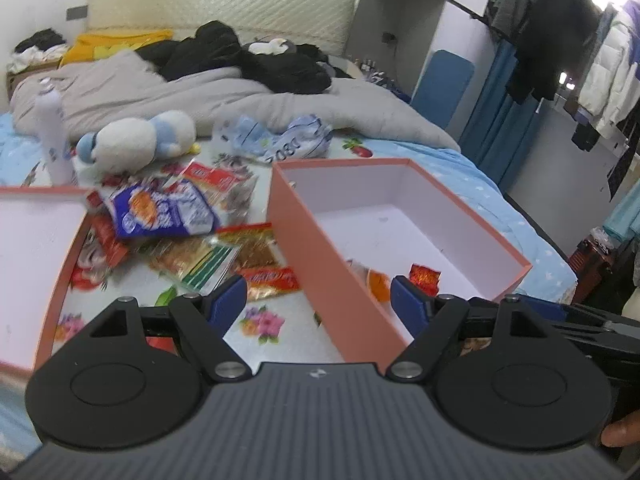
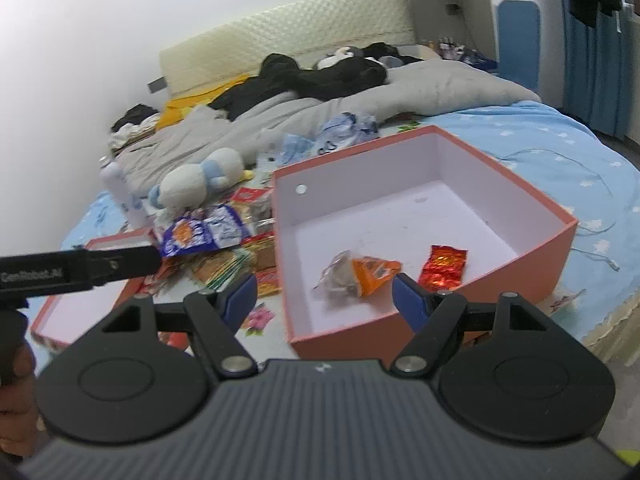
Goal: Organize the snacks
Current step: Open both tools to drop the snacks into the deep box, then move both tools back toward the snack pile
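Snack packets point(image 1: 188, 236) lie in a loose heap on a bed covered by a flowered sheet point(image 1: 264, 320), between two salmon-pink cardboard pieces with white insides. On top of the heap sits a blue-and-white bag with an orange picture point(image 2: 204, 236), and around it are red, gold and green-striped wrappers. To the right of the heap stands the deep open box point(image 2: 568, 224); on its floor lie an orange packet with a clear end point(image 2: 360, 274) and, just beside it, a red foil packet point(image 2: 444, 266). To the left of the heap lies the shallow box lid point(image 1: 60, 276), turned inside up. Behind the snacks rest a white-and-blue plush toy point(image 1: 136, 140), a white bottle point(image 1: 52, 132) standing upright, crumpled pale blue plastic point(image 1: 280, 136), and a grey duvet point(image 1: 240, 96) with dark clothes piled on it. The left gripper point(image 1: 318, 302) hovers low over the near wall of the box, its blue-padded fingers spread apart with nothing between them. The right gripper point(image 2: 324, 298) hovers over the box's near corner, likewise spread wide and empty.
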The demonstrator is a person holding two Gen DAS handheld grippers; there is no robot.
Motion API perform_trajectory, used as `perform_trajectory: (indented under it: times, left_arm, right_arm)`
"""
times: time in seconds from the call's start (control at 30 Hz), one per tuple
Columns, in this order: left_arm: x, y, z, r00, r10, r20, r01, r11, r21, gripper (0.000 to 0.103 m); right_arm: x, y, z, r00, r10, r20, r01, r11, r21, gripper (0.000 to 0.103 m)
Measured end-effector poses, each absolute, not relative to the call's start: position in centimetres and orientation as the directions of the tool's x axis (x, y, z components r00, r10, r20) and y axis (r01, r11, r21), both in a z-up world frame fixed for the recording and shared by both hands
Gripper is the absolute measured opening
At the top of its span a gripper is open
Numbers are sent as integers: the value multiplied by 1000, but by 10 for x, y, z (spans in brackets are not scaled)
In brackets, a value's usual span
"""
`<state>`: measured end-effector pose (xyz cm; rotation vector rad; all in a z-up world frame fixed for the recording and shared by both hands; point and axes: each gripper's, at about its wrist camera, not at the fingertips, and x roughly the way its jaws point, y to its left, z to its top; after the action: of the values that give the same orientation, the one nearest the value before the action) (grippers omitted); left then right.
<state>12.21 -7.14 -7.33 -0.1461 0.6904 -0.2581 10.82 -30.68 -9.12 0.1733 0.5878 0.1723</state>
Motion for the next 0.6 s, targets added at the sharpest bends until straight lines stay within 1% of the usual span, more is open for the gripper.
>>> perform_trajectory:
  times: [0.4, 0.6]
  left_arm:
    - [87, -22, -94, 731, -207, -650, 56, 968, -245, 82]
    - [89, 6, -99, 739, -154, -655, -7, 972, -235, 82]
  right_arm:
    - [92, -260, -110, 765, 331, -553, -230, 942, 246, 76]
    - [97, -229, -118, 755, 377, -537, -285, 926, 249, 76]
